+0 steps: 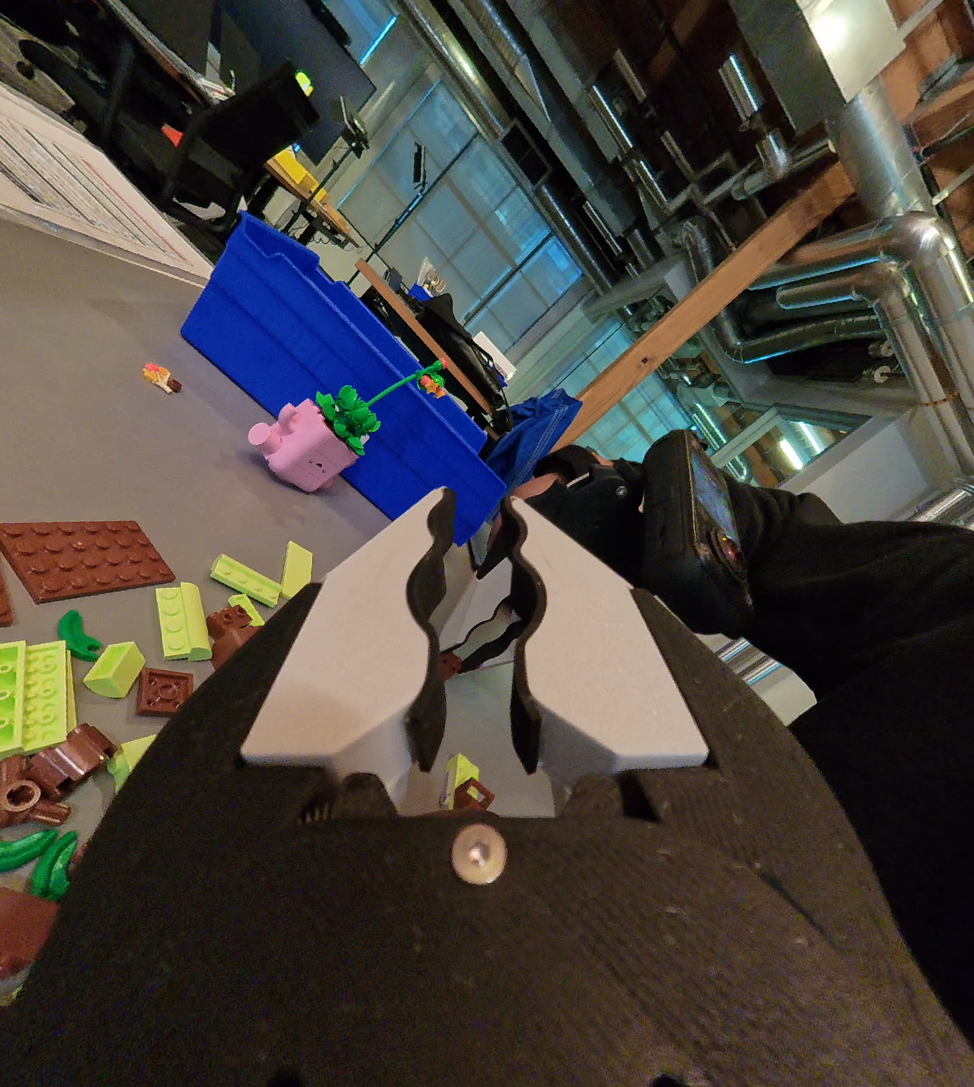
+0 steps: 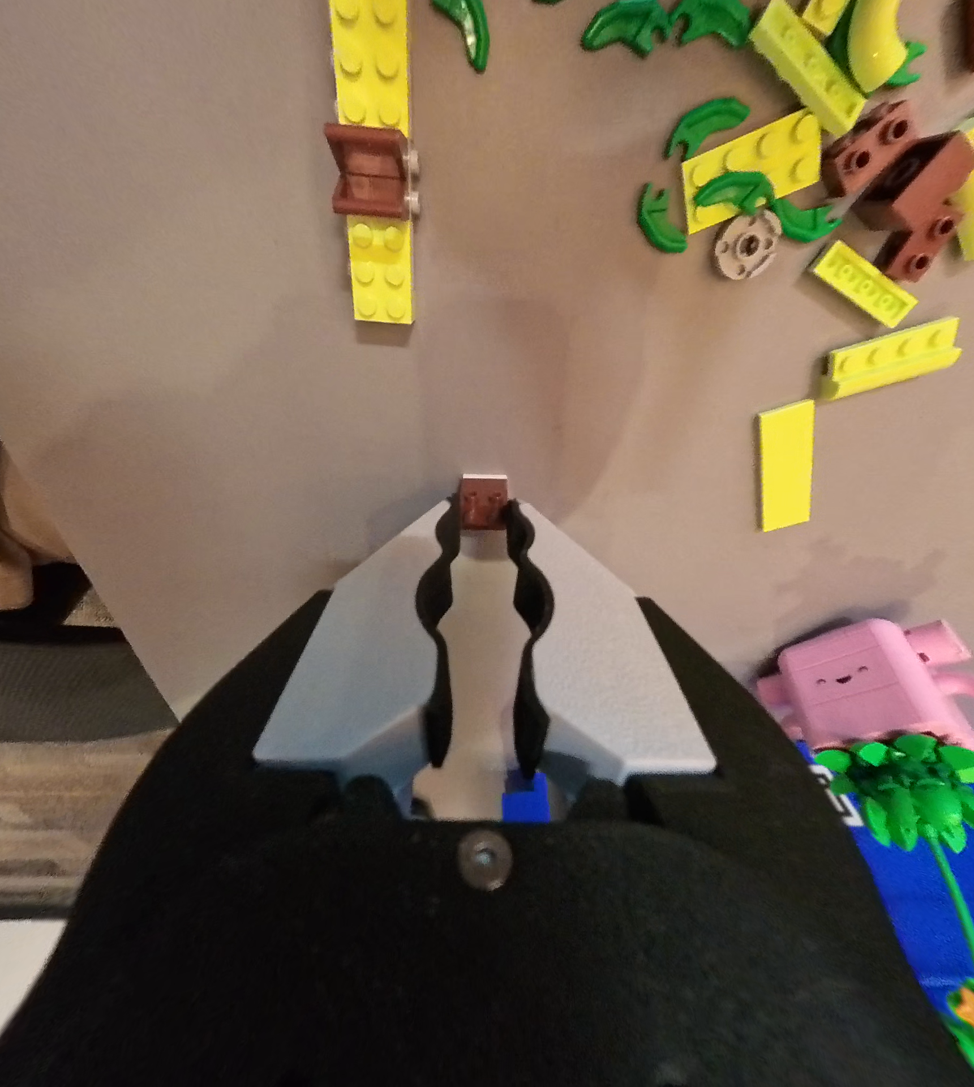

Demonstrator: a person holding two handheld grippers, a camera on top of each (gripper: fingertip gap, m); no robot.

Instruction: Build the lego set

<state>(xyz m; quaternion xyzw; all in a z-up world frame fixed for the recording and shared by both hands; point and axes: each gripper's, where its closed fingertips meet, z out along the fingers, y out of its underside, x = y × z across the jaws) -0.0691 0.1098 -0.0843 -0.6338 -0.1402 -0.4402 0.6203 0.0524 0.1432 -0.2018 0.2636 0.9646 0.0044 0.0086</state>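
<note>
Overhead, silver ducts (image 1: pixel 908 259) cross above the grey table (image 1: pixel 61 329).

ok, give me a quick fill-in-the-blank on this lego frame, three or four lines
1. The right gripper is pinching a small ____ brick at its fingertips.
2. The pink pot figure stands in front of a ____ bin.
3. The left gripper holds ____ between its fingers.
4. A brown hinged piece sits on a long ____ plate.

Missing words: brown; blue; nothing; yellow

Even indoor light, soft shadows on the tabletop (image 2: pixel 178 294), fisheye bending at edges (right view slightly blurred)
</note>
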